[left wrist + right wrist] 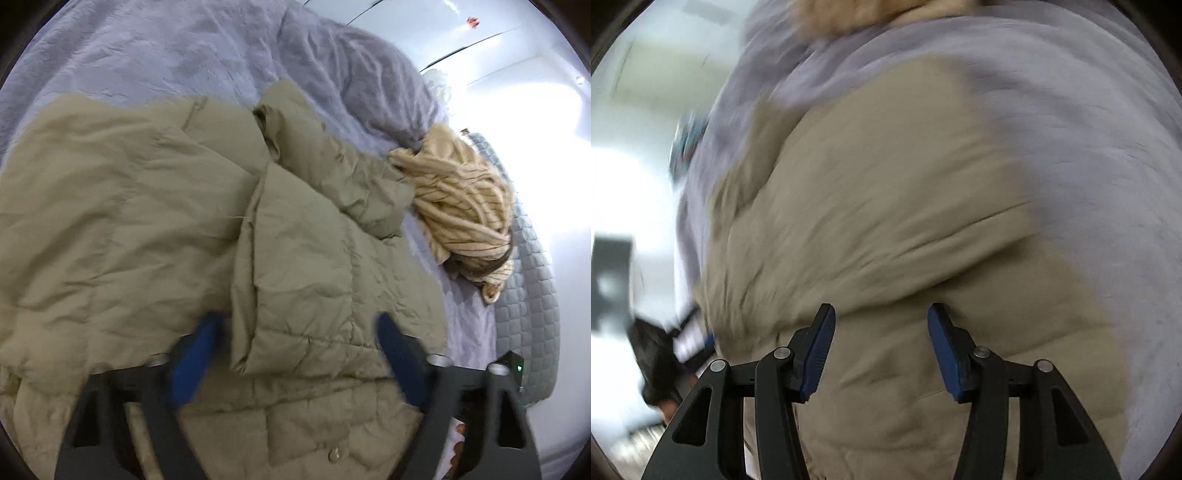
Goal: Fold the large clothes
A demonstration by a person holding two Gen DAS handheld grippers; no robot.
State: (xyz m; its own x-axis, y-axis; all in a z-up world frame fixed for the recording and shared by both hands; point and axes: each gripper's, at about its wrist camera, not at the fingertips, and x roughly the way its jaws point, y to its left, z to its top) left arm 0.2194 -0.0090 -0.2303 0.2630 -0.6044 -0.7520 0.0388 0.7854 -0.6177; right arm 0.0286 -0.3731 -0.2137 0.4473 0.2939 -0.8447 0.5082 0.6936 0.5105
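A large khaki padded jacket [155, 221] lies spread on a lavender bed cover [147, 55]. One sleeve [325, 236] is folded across its body. My left gripper [295, 328] is open just above the sleeve's end, blue pads [195, 354] on either side of it. In the blurred right wrist view the same jacket [886, 206] fills the middle, and my right gripper [881, 321] is open just above its padded fabric, holding nothing.
A cream striped knit garment [465, 206] lies bunched at the bed's right edge, beside a grey pillow [351, 74] and a quilted grey mattress side [528, 302]. White wall and floor [631, 177] lie beyond. The other gripper's dark body [661, 362] shows at lower left of the right wrist view.
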